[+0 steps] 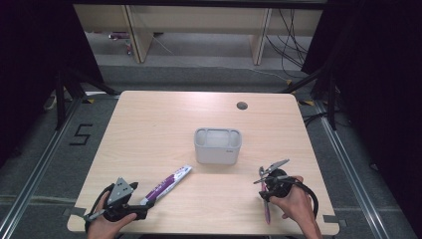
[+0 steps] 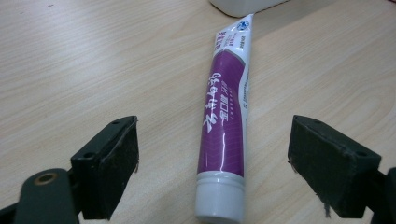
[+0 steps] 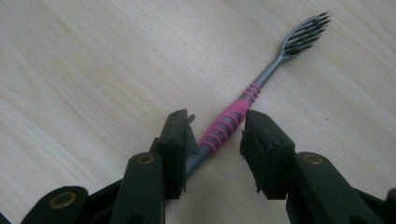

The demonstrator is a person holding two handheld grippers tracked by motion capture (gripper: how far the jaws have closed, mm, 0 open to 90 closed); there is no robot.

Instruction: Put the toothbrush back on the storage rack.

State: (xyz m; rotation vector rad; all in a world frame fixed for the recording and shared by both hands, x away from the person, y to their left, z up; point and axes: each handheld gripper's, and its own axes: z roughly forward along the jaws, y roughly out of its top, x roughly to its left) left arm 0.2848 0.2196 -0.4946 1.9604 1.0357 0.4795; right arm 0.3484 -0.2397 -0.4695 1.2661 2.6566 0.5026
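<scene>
1. Left claw is wide open around the purple-and-white plastic toothpaste tube lying on the light wooden desk.
2. Right claw sits half-open astride the pink-and-grey toothbrush, not pinching it.

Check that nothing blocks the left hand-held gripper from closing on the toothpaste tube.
Nothing visible does. The toothpaste tube lies flat on the bare table, its cap end between the open jaws of the left hand-held gripper. The grey holder sits beyond the tube's far end.
</scene>
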